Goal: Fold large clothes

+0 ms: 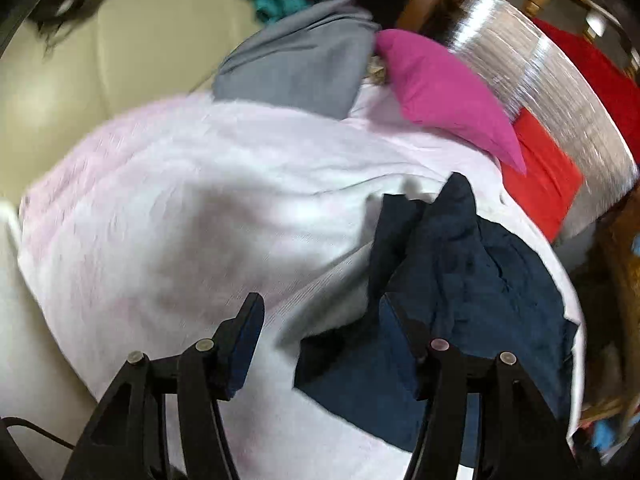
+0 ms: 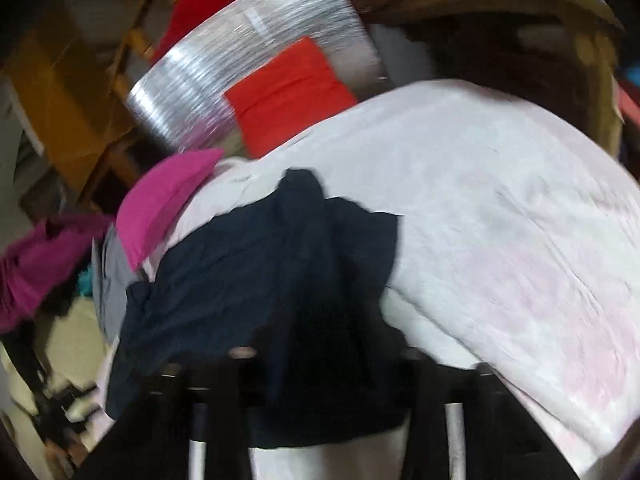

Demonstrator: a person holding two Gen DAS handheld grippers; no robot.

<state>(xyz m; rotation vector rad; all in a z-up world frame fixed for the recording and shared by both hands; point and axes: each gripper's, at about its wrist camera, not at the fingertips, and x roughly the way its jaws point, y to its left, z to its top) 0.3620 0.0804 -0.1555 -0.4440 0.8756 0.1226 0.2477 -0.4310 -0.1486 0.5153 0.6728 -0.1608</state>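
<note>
On pale sheet (image 1: pixel 192 208), navy garment (image 1: pixel 480 280), crumpled

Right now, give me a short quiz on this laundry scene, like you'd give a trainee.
1. True or false: the left gripper is open.
2. What does the navy garment lie on? A the sheet; B the floor; C a chair seat.
3. Fill in: the red cloth rests on a ____ surface.
Key: 1 true; 2 A; 3 silver.
</note>
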